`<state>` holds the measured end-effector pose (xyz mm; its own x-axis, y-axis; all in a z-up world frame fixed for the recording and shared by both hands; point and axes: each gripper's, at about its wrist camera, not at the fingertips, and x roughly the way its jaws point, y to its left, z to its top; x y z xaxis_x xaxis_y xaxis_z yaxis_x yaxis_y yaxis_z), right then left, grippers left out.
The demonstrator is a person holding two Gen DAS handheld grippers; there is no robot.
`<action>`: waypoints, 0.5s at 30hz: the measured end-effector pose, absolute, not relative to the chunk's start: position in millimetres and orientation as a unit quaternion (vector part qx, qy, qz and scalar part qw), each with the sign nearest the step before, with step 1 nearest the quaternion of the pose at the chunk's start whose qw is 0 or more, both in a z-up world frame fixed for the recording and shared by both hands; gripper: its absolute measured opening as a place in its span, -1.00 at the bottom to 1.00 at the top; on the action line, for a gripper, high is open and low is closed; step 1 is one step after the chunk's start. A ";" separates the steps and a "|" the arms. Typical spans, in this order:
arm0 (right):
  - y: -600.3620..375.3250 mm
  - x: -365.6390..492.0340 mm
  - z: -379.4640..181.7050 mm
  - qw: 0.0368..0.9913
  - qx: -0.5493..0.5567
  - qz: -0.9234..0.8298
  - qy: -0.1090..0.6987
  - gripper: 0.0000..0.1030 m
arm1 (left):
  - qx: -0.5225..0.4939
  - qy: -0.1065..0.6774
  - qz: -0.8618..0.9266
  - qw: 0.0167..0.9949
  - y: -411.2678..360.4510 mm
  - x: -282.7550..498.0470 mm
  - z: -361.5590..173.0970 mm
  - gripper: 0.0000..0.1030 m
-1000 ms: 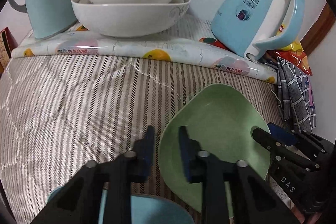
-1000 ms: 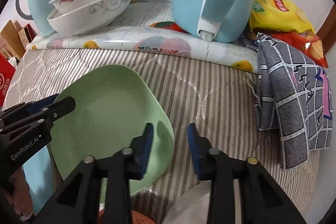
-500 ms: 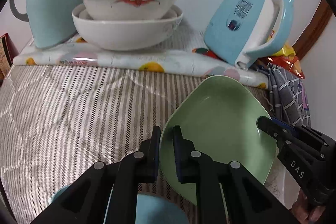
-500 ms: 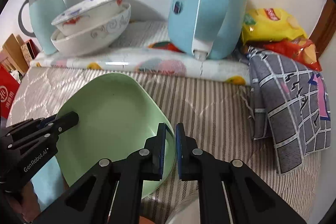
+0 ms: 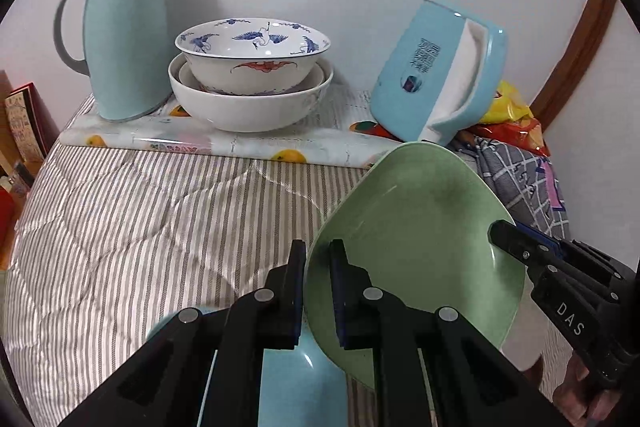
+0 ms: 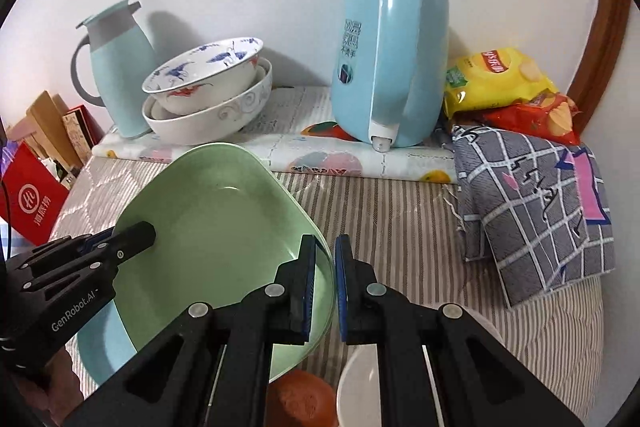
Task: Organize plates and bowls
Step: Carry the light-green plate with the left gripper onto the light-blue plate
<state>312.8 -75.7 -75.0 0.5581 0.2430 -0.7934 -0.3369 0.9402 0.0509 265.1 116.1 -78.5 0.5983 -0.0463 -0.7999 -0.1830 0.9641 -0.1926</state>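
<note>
The left gripper [image 5: 317, 291] pinches the near-left rim of the green plate [image 5: 420, 227]; the right gripper [image 6: 325, 291], whose jaws have just been closing, now clamps the opposite rim. A second ago the plate lay low on the striped cloth [image 5: 140, 227]; now it hangs tilted above it (lifted, I judge, toward the stacked bowls [image 5: 250, 83] at the back edge). Beneath it, a blue dish [image 5: 288, 379], an orange-brown piece [image 6: 302, 399] and a white bowl [image 6: 360, 387] are cut off, so their shapes stay unclear.
</note>
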 end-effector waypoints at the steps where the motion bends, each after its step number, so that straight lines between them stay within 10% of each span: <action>1: -78.5 307.4 -72.4 0.882 -0.050 0.164 0.439 -0.81 | -0.126 0.448 0.038 0.884 113.9 261.5 -76.8 -0.76; 15: -108.9 246.8 -49.7 0.893 -0.034 0.160 0.420 -0.81 | -0.117 0.434 0.032 0.893 85.5 206.7 -52.6 -0.76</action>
<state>246.8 -108.9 -49.7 0.5966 0.2568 -0.7603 -0.3145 0.9465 0.0728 206.7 85.5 -52.6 0.6219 -0.0449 -0.7818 -0.1588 0.9704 -0.1820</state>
